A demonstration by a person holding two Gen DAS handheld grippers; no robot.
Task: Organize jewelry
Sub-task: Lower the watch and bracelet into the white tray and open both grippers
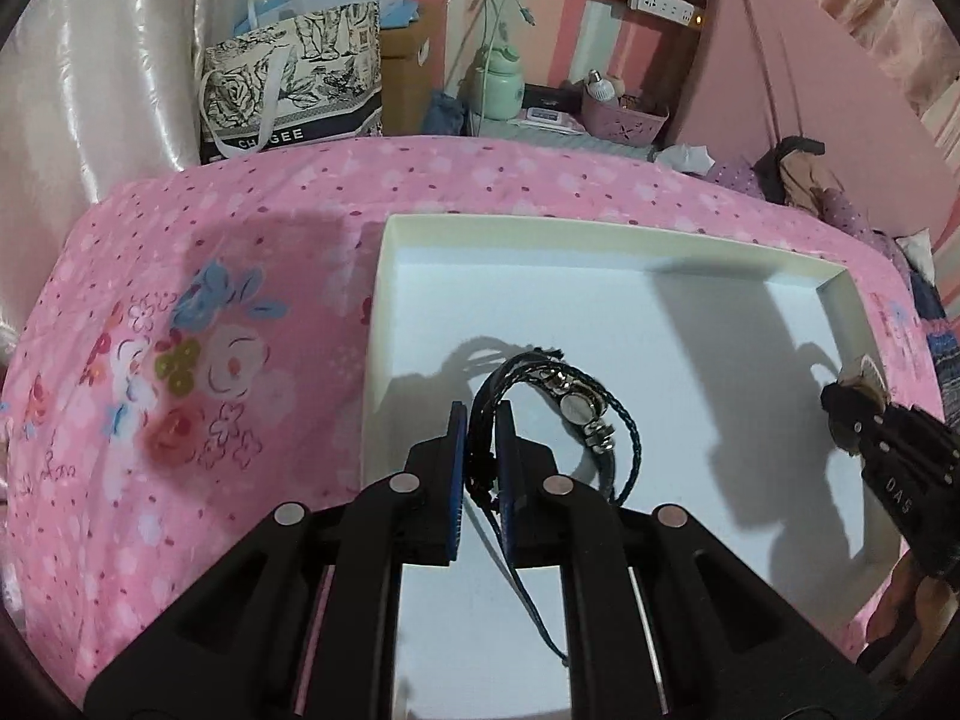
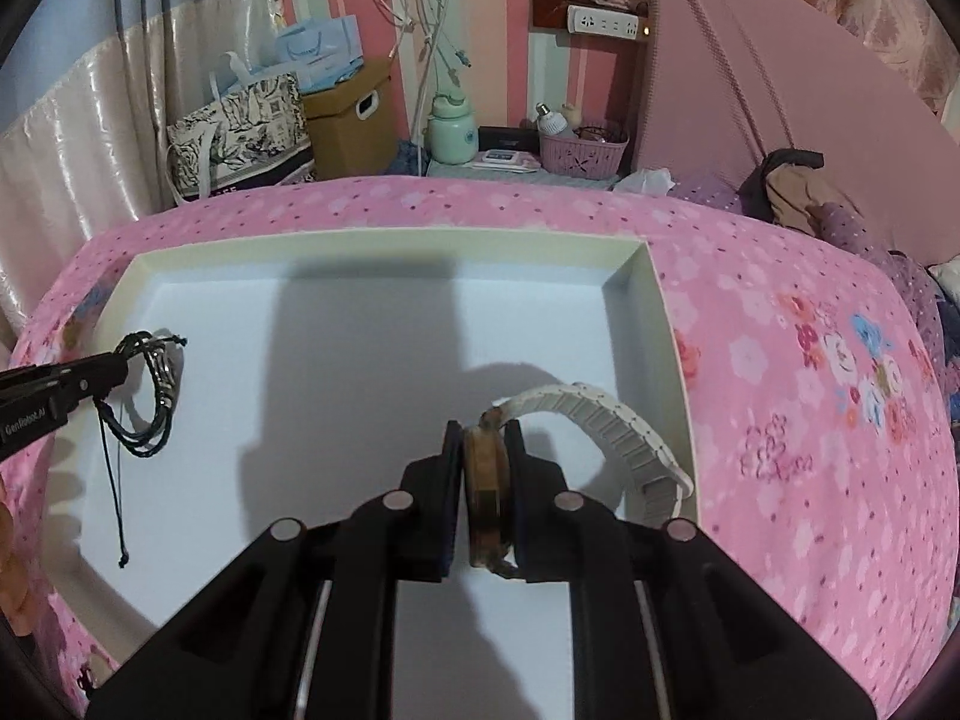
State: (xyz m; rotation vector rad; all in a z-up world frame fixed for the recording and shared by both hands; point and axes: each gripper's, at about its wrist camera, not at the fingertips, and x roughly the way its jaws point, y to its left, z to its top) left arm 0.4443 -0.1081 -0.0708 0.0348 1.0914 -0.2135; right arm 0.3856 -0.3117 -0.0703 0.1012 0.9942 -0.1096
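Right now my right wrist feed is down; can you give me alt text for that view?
The right gripper is shut on a wristwatch with a white ribbed strap, held over a shallow white cardboard tray on a pink floral bedspread. At the tray's left edge, the left gripper holds a dark braided cord bracelet, its loose cords dangling.

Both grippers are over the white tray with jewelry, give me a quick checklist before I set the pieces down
1. Left gripper shut on the dark bracelet: ok.
2. Right gripper shut on the watch case: ok.
3. Tray floor bare beneath both pieces: ok.
4. Bracelet cord hanging loose, could snag: not ok.
5. White strap inside the tray wall: cannot tell.
6. Grippers well apart: ok.
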